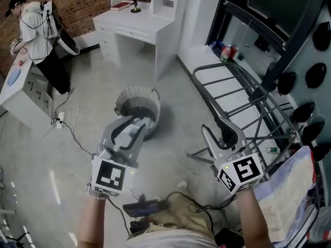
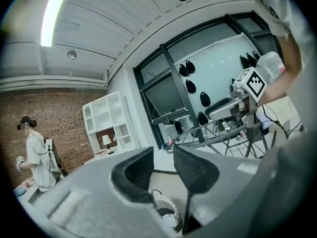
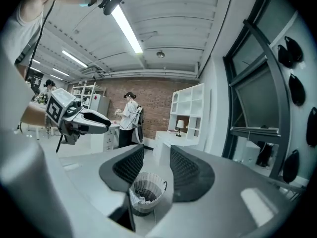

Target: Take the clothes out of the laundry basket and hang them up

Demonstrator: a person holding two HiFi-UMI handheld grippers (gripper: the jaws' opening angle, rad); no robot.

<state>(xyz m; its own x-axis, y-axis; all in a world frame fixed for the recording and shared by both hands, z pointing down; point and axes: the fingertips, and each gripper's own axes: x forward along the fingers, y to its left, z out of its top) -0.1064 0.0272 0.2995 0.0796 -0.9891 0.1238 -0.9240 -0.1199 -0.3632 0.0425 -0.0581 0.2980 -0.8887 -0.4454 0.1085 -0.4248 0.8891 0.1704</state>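
The ribbed grey laundry basket (image 1: 135,101) stands on the floor ahead of me, with pale clothes (image 3: 143,199) lying inside it. My left gripper (image 1: 136,122) hovers over the basket's near rim, open with nothing between its jaws. It shows the basket (image 2: 166,213) low beneath its jaws (image 2: 163,155). My right gripper (image 1: 216,129) is held to the right, next to the metal drying rack (image 1: 232,89), also open and empty. In its own view the basket (image 3: 144,195) sits below the gap (image 3: 157,156). A pale cloth (image 1: 289,190) hangs over the rack's near end.
A person (image 1: 39,35) stands at a white cabinet (image 1: 20,94) at the back left. A white desk with a lamp (image 1: 135,26) is behind the basket. Cables (image 1: 72,134) trail on the floor to the left. Bottles (image 1: 227,51) stand by the window.
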